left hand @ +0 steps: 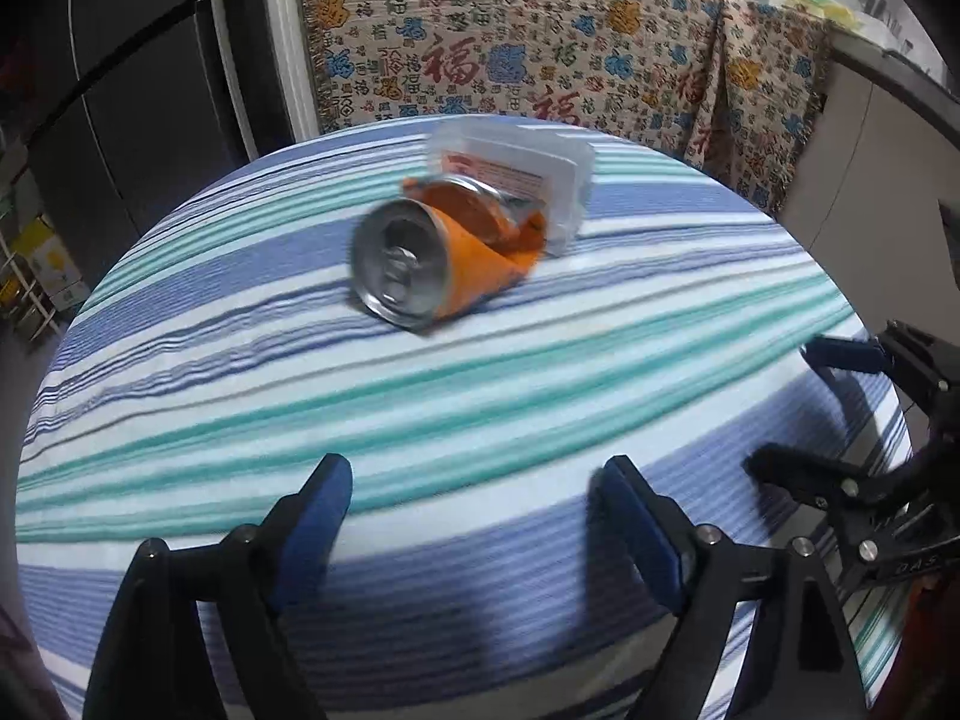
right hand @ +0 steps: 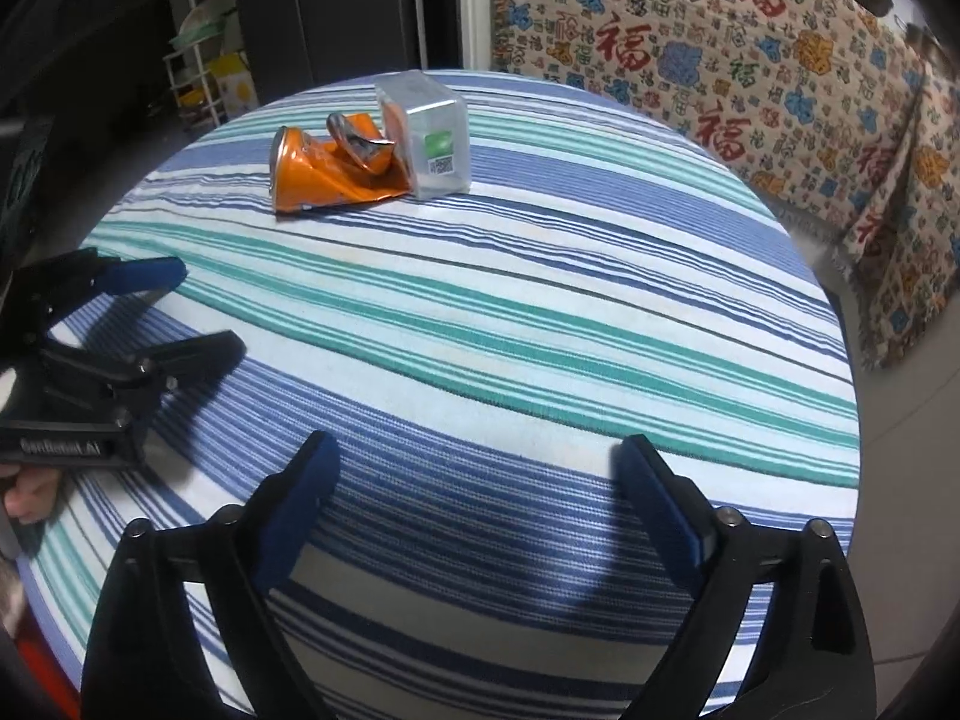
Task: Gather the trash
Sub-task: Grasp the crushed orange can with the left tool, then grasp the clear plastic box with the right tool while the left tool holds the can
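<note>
A crushed orange can point(left hand: 438, 258) lies on its side on the striped tablecloth point(left hand: 420, 420), its silver top facing me; it also shows in the right wrist view point(right hand: 327, 171). A clear plastic box point(left hand: 528, 180) with a label stands right behind it, touching it, and shows in the right wrist view point(right hand: 429, 135) too. My left gripper point(left hand: 474, 480) is open and empty, well short of the can. My right gripper point(right hand: 474, 462) is open and empty over the near part of the table. Each gripper shows in the other's view: right gripper point(left hand: 786, 408), left gripper point(right hand: 210, 306).
A patterned cloth point(left hand: 540, 42) drapes furniture behind the round table. A dark fridge point(left hand: 138, 90) and a wire rack point(right hand: 204, 72) stand at the left. The table edge point(right hand: 840, 360) drops off at the right.
</note>
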`<control>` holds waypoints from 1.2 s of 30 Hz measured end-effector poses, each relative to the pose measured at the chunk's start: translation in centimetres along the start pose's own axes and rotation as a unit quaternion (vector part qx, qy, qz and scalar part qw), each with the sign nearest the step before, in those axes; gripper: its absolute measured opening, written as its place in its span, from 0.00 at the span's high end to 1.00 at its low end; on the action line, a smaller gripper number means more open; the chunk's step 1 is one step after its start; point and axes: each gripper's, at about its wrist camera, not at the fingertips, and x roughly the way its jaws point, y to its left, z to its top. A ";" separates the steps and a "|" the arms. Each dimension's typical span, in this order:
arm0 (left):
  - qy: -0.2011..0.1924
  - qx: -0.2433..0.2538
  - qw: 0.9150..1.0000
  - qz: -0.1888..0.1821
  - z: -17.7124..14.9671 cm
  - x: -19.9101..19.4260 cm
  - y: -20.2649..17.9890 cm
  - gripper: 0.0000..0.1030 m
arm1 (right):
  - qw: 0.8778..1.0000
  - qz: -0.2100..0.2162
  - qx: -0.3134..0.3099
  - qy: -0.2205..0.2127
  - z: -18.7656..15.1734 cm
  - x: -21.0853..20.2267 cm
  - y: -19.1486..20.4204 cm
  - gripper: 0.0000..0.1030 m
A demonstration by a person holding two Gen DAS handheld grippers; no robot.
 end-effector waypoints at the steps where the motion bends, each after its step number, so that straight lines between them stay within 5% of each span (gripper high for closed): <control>1: -0.011 -0.003 1.000 -0.008 0.4 -0.1 0.7 0.15 | 1.000 -0.001 0.001 0.000 0.0 0.1 0.0 0.06; 5: -0.057 0.015 0.998 -0.030 3.0 -0.5 2.9 0.15 | 1.000 -0.002 0.000 -0.004 0.0 0.0 0.1 0.04; 17: -0.040 0.068 0.994 -0.081 7.1 4.0 3.8 0.15 | 1.000 0.000 -0.001 -0.009 -0.1 0.0 0.0 0.00; 18: -0.044 0.071 0.992 -0.092 7.1 3.9 3.7 0.18 | 1.000 0.000 -0.002 -0.009 -0.1 0.0 0.0 0.00; 19: -0.047 0.076 0.991 -0.100 7.0 3.8 3.6 0.33 | 1.000 0.001 -0.002 -0.009 -0.1 0.1 0.0 0.00; 23: -0.054 0.064 0.993 -0.079 6.9 3.2 3.8 0.35 | 1.000 0.002 -0.004 -0.008 0.1 0.2 0.0 0.00; 30: -0.044 -0.035 0.997 -0.059 4.0 0.4 6.7 0.38 | 1.000 0.007 -0.007 -0.004 0.5 0.2 -0.4 0.02; 36: -0.052 -0.078 0.996 -0.011 1.1 -1.8 5.7 0.38 | 0.999 0.013 0.008 -0.036 5.2 0.9 -0.8 0.18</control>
